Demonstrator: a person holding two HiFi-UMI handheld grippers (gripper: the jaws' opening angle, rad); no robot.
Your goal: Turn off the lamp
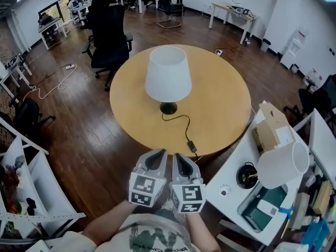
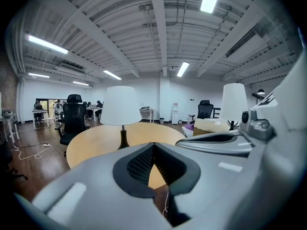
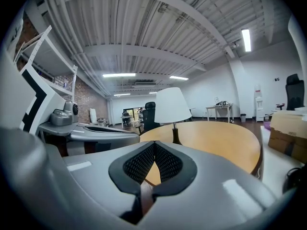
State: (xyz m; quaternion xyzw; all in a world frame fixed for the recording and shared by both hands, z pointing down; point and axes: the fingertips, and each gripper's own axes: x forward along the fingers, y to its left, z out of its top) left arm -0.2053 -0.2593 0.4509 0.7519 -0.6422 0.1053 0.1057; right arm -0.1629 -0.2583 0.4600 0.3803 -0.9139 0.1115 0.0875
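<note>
A: What stands at the centre of the head view?

B: The lamp, upright on the round bench, with a white shade over a dark base. It sits a little toward the far left of the bench top.

A: And the line running from the base?

B: The cord. It runs across the wood toward the near edge and carries a small dark switch, which lies on the bench just inside that edge.

A: Where are the two tools?

B: Side by side, low in the view and short of the bench edge. The left tool and the right tool are nearly touching each other. Both point toward the switch and are clear of it.

A: What is the state of their jaws?

B: Pressed together on both. In each tool's own view the ribbed black pads meet at the tip with nothing between them (the lamp shows beyond, above the tips).

A: What else surrounds the bench?

B: A black office chair stands at its far left side. At right is a white bench carrying a cardboard box and a second lamp lying on its side.
</note>
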